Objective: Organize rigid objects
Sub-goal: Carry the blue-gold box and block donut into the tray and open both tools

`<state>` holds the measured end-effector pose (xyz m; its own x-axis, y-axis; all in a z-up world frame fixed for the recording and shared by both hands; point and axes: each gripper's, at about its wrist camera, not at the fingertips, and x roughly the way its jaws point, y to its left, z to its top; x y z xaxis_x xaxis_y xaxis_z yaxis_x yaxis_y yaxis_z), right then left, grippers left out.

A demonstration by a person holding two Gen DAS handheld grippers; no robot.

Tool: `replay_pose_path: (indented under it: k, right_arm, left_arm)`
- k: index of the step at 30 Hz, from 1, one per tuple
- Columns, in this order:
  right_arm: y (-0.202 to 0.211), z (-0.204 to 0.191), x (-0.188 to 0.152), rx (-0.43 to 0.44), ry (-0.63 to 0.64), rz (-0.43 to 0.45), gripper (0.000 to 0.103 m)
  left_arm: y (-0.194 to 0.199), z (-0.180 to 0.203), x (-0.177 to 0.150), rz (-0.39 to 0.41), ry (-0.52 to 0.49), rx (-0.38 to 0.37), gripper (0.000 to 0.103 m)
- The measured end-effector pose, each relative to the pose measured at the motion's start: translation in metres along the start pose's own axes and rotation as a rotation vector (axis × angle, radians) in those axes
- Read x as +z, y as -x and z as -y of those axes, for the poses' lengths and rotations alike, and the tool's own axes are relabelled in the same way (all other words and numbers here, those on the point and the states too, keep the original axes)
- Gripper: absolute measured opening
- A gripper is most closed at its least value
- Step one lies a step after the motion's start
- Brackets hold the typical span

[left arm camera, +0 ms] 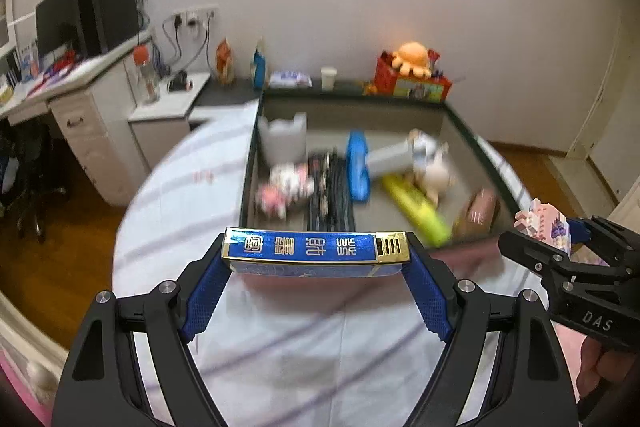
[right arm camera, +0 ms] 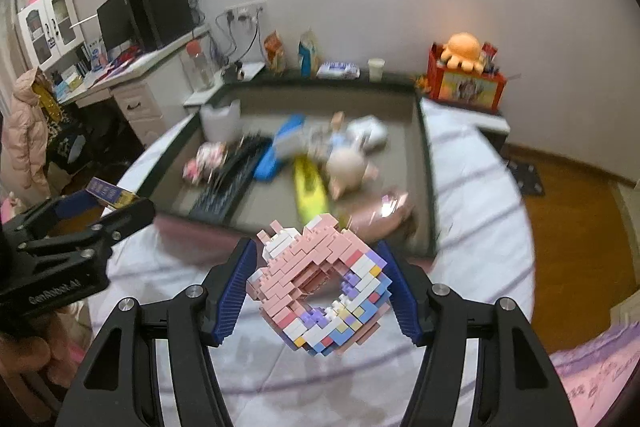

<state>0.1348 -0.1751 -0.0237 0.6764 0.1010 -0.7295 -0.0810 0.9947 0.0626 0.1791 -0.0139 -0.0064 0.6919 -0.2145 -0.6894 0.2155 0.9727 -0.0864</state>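
My left gripper [left arm camera: 316, 259] is shut on a flat blue and gold box [left arm camera: 316, 247], held above the bed just short of a dark-rimmed storage bin [left arm camera: 246, 179]. My right gripper [right arm camera: 320, 283] is shut on a pink, white and purple brick model [right arm camera: 320, 283], also held above the bed in front of the bin [right arm camera: 426, 179]. The right gripper and its model [left arm camera: 544, 227] show at the right edge of the left wrist view. The left gripper with the box [right arm camera: 108, 193] shows at the left of the right wrist view.
The bin holds a keyboard [left arm camera: 332, 195], a blue item [left arm camera: 358, 167], a yellow item [left arm camera: 416, 211], a plush pig [right arm camera: 348, 163], a pink toy [left arm camera: 280, 191] and a white container [left arm camera: 282, 139]. A red box with an orange plush [right arm camera: 464, 71] stands behind. A desk [left arm camera: 72, 75] is at left.
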Motion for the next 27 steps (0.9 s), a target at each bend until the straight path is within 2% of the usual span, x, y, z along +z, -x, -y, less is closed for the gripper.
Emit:
replay_pose_path:
  k: [4,9,14,22,27]
  right_arm:
    - [-0.004,0.010,0.036,-0.030,0.007,0.043,0.064]
    - [-0.030,0.024,0.068,-0.024,-0.009,0.029,0.064]
    - [-0.068,0.034,0.089,0.015,-0.044,-0.021,0.064]
    - [-0.116,0.048,0.096,0.044,-0.083,-0.099,0.064]
    - [-0.134,0.052,0.095,0.054,-0.105,-0.134,0.065]
  left_arm:
    - [-0.012,0.004,0.034,0.033,-0.011,0.003,0.083]
    - [-0.053,0.012,0.057,-0.012,-0.016,-0.008,0.083]
    - [-0.090,0.018,0.067,-0.059,-0.022,-0.005,0.083]
    - [-0.133,0.024,0.067,-0.135,-0.050,0.026,0.084]
    - [-0.138,0.021,0.067,-0.140,-0.052,0.081,0.100]
